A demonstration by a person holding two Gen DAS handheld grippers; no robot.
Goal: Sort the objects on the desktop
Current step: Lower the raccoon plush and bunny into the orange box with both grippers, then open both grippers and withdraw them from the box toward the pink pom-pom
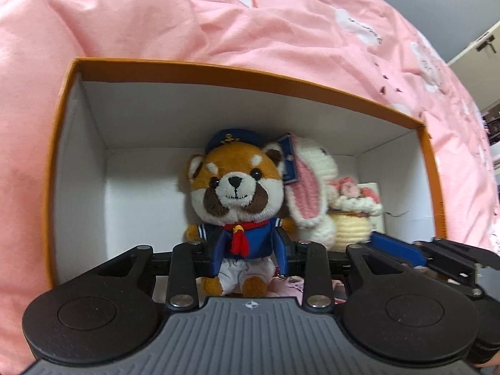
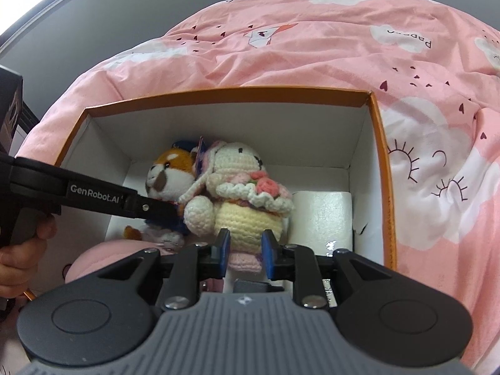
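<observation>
An orange box with white inner walls holds the toys; it also shows in the right wrist view. A red panda plush in a blue sailor suit stands upright in it. My left gripper is shut on the plush's body. A white crocheted rabbit with a flower bouquet stands next to the panda. My right gripper is partly open around the rabbit's lower body, its blue pads a little apart from the yarn. The right gripper's blue finger shows at the left view's right.
A white paper roll lies in the box to the right of the rabbit. A pink soft object lies at the box's near left. The box rests on a pink patterned quilt. A dark box stands at far left.
</observation>
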